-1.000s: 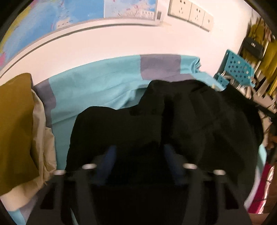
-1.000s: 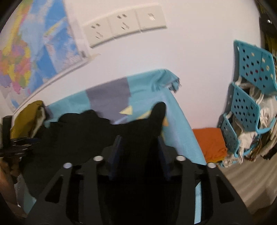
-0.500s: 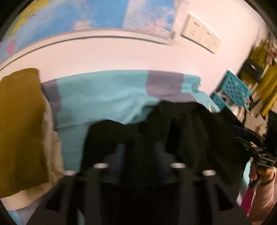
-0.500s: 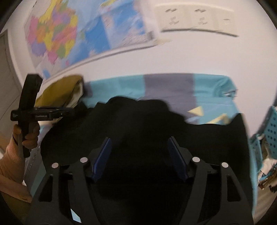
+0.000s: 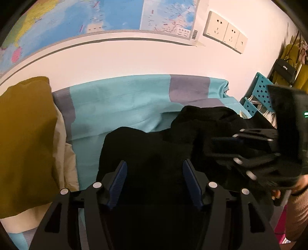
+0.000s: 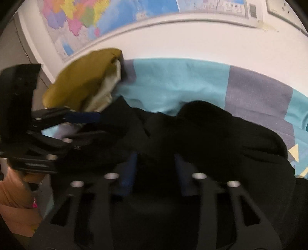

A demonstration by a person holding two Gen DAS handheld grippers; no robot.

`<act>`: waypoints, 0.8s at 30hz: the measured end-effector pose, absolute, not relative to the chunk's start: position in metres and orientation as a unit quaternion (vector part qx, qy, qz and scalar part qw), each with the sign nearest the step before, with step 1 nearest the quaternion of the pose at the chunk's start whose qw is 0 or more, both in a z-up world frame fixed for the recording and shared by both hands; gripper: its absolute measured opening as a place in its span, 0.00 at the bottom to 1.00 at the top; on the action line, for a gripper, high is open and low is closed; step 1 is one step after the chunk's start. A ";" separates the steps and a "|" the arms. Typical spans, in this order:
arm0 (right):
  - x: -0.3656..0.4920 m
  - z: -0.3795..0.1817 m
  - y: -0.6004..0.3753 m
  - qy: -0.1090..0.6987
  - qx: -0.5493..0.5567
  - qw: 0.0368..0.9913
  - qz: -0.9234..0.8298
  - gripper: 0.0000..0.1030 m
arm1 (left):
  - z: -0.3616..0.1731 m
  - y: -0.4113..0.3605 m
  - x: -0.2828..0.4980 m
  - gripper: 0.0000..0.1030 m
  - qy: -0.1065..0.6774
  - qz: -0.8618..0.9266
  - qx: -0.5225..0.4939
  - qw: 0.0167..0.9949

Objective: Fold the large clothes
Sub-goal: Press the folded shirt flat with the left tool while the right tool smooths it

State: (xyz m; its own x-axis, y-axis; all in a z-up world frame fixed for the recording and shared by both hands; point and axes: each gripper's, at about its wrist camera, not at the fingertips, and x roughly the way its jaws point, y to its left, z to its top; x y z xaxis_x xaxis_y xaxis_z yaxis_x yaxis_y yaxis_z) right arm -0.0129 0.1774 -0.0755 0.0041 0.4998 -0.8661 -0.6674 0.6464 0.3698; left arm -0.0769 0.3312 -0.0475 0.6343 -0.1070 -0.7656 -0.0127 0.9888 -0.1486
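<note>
A black garment (image 5: 154, 152) lies bunched in rumpled folds on a bed covered w/ a turquoise sheet (image 5: 119, 107) that has grey-purple bands. The bed runs along a white wall.

Left gripper (image 5: 154, 180), seen from its own wrist cam: blue-padded fingers (image 5: 118, 184) stand fairly wide apart and the jaws are opening. Black cloth lies between and under them, but the pads aren't pressing on it.

Right gripper (image 6: 154, 171), own wrist cam, picture blurred: jaws are closing, fingers (image 6: 128, 173) much nearer together than the left's. Black cloth fills the gap between them. Can't tell whether the pads already pinch it, since cloth and gripper are both dark and smeared.

Each gripper also shows in the other's view, pointing in over the garment from the side, w/ a hand and a pinkish-tan sleeve (image 6: 17, 203) behind it.

At the left end of the bed, a mustard-yellow cloth (image 5: 25, 146) sits over a cream one (image 5: 65, 157), touching the garment's edge in the right cam view.

On the wall: a world map (image 5: 96, 17) and a row of white sockets (image 5: 225, 32). Past the bed's far right end, a turquoise perforated rack (image 5: 259, 90); yellow clothes and a black bag (image 5: 286, 67) hang beyond.
</note>
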 end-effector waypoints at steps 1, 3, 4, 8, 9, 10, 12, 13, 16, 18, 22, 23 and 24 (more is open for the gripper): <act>-0.014 -0.070 0.175 0.559 -0.072 0.711 0.420 0.10 | -0.047 0.333 -0.078 0.56 0.424 -0.026 -0.071 0.902; -0.012 -0.055 0.167 0.535 -0.044 0.723 0.434 0.08 | -0.044 0.336 -0.081 0.56 0.418 -0.026 -0.073 0.905; -0.010 -0.040 0.161 0.506 -0.022 0.740 0.443 0.07 | -0.041 0.340 -0.083 0.56 0.413 -0.026 -0.079 0.907; 0.002 -0.025 0.158 0.474 0.012 0.756 0.451 0.06 | -0.034 0.349 -0.089 0.68 0.389 -0.017 -0.089 0.917; 0.004 -0.035 0.164 0.492 -0.004 0.748 0.446 0.06 | -0.035 0.351 -0.089 0.68 0.391 -0.015 -0.090 0.916; 0.005 -0.053 0.171 0.522 -0.026 0.735 0.432 0.08 | -0.038 0.352 -0.088 0.68 0.397 -0.012 -0.091 0.913; 0.005 -0.075 0.172 0.556 -0.044 0.720 0.413 0.15 | -0.043 0.350 -0.087 0.68 0.408 -0.009 -0.089 0.909; 0.004 -0.080 0.167 0.561 -0.032 0.720 0.407 0.16 | -0.044 0.349 -0.087 0.68 0.410 -0.009 -0.085 0.908; 0.002 -0.074 0.152 0.556 -0.010 0.730 0.397 0.41 | -0.049 0.341 -0.087 0.71 0.417 -0.004 -0.067 0.906; 0.001 -0.066 0.147 0.546 -0.012 0.741 0.391 0.46 | -0.050 0.337 -0.086 0.73 0.419 0.001 -0.056 0.906; -0.006 -0.053 0.132 0.535 -0.002 0.747 0.395 0.47 | -0.052 0.331 -0.084 0.76 0.419 0.009 -0.039 0.907; -0.009 -0.049 0.128 0.532 -0.001 0.748 0.396 0.49 | -0.053 0.330 -0.084 0.77 0.420 0.010 -0.034 0.907; -0.012 -0.046 0.124 0.529 0.002 0.751 0.395 0.52 | -0.053 0.329 -0.084 0.77 0.421 0.011 -0.032 0.906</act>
State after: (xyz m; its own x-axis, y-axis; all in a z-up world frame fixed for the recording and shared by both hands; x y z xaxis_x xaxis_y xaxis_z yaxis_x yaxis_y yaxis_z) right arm -0.0116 0.1245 -0.0459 0.1277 0.5957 -0.7930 -0.5918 0.6874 0.4210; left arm -0.0844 0.3293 -0.0532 0.6452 -0.0059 -0.7640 -0.0476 0.9977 -0.0479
